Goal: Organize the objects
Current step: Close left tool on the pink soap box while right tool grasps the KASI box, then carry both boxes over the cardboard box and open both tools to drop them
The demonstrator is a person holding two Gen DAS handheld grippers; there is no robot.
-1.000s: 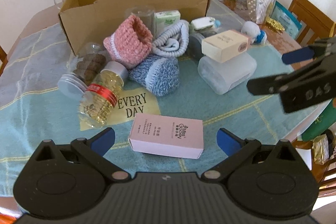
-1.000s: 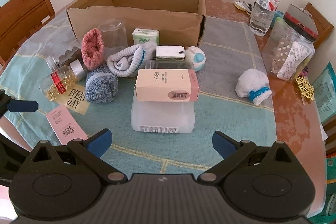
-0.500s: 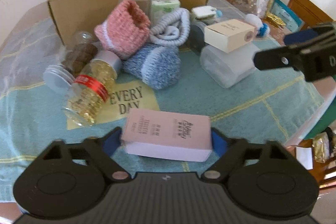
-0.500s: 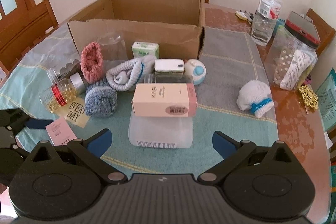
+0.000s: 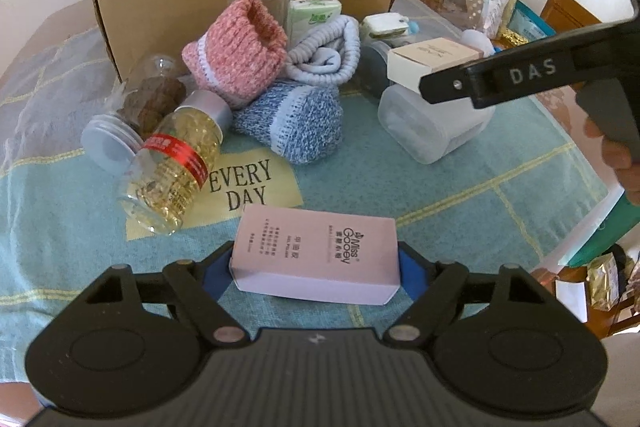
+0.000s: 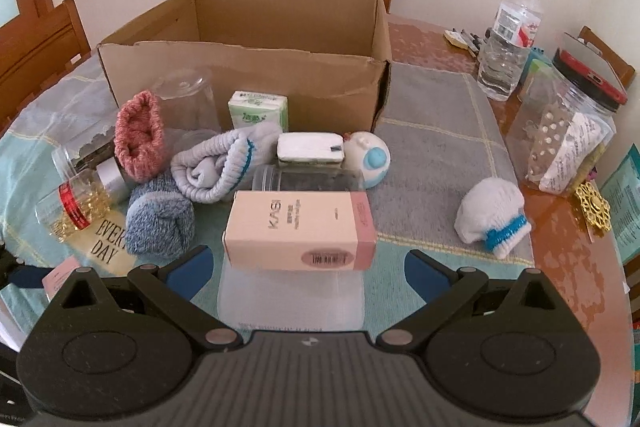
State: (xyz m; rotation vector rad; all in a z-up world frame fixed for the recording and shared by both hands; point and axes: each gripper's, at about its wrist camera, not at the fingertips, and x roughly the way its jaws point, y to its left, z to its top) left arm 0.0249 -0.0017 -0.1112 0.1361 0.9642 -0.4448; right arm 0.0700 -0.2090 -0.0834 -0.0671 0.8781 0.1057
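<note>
A pink flat box [image 5: 316, 251] lies on the teal cloth near the table's front edge, and my left gripper [image 5: 315, 269] is shut on its two short ends. A beige KASI box [image 6: 300, 231] rests on top of a translucent plastic container [image 6: 292, 299]. My right gripper [image 6: 308, 267] is open just in front of that beige box, one fingertip on each side of it and not touching. An open cardboard box [image 6: 248, 75] stands behind the pile. In the left wrist view, one right finger [image 5: 500, 79] crosses in front of the beige box [image 5: 432, 61].
Piled before the cardboard box are a pink sock [image 5: 236, 47], a blue sock [image 5: 296, 123], a grey sock [image 6: 224, 167], a capsule bottle [image 5: 172, 167] and a tissue pack [image 6: 260, 109]. To the right are a white sock [image 6: 492, 219], a water bottle [image 6: 508, 47] and a plastic jar [image 6: 568, 131].
My left gripper moved forward and shut on the pink box. My right gripper moved closer to the beige box, staying open.
</note>
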